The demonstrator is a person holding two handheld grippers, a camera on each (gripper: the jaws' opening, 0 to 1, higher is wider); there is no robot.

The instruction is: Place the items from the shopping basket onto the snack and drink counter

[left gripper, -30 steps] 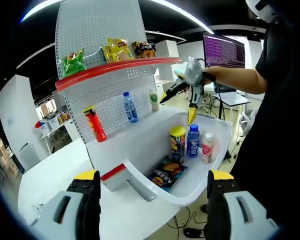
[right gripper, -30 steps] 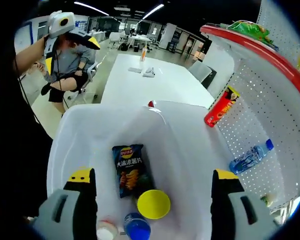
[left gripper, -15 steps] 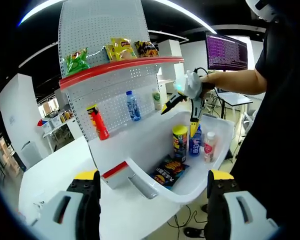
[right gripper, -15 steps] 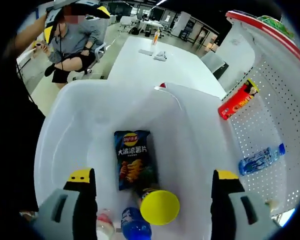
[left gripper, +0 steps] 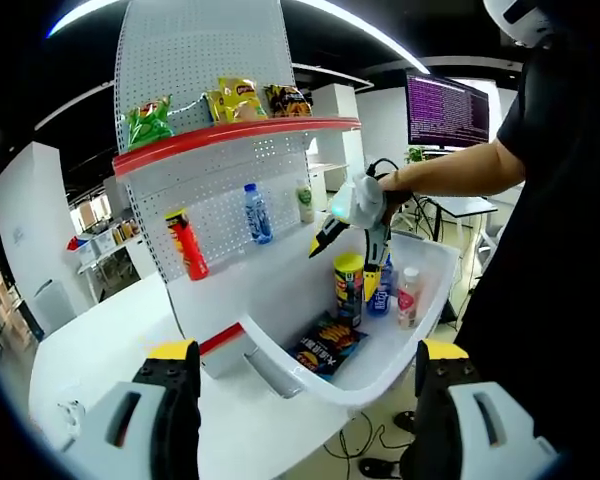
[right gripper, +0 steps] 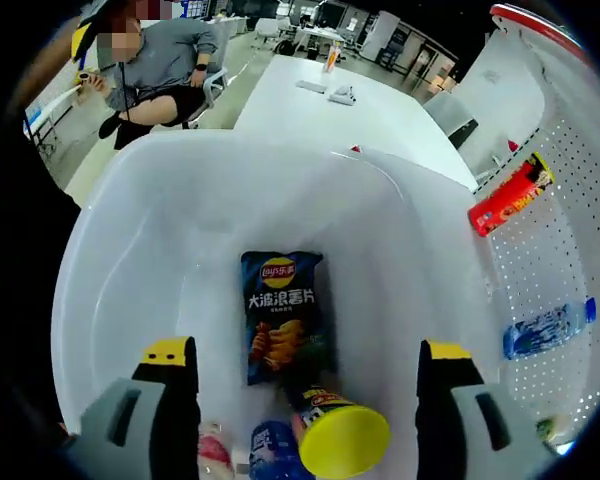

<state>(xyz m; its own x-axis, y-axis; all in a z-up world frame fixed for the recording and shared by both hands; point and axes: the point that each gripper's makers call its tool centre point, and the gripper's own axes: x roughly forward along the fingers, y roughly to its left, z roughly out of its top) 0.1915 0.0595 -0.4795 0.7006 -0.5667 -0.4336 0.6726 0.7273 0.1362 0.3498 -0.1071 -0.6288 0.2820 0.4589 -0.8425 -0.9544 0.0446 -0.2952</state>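
Basket: a white, smooth plastic shopping basket point(right gripper: 130, 240) with rounded walls is sitting on the white table point(left gripper: 100, 340), just in front of the counter.
Chip bag: a dark blue Lay's bag point(right gripper: 280, 315) is lying flat on the basket floor, with white Chinese lettering under the round red and yellow logo; it is also showing in the left gripper view point(left gripper: 326, 347).
Can: a tall chip tube with a yellow lid point(right gripper: 338, 435) is standing in the basket, touching the bag's near end; its label cannot be read.
Bottles: a blue-labelled bottle point(left gripper: 383, 288) and a small pale bottle with a pink label point(left gripper: 407, 297) are standing beside the can; their print is too small to read.
Counter: a white perforated metal shelf unit point(left gripper: 230, 160) with a red front edge is carrying a green snack bag point(left gripper: 146, 122), a yellow Lay's bag point(left gripper: 238, 98) and a dark bag point(left gripper: 288, 98) on top; a red tube point(left gripper: 187, 244), a clear water bottle point(left gripper: 256, 213) and a small bottle with a green label point(left gripper: 307, 200) are resting against the pegboard below.
Right gripper: the right gripper point(right gripper: 308, 355) is hanging over the basket's contents with its yellow-tipped jaws spread wide, holding nothing; in the left gripper view point(left gripper: 352, 236) its tips are reaching down beside the can.
Left gripper: the left gripper point(left gripper: 308, 355) is hovering above the table near the basket, jaws wide apart and empty.
Screen: a monitor point(left gripper: 446, 110) is showing purple text, unreadable.
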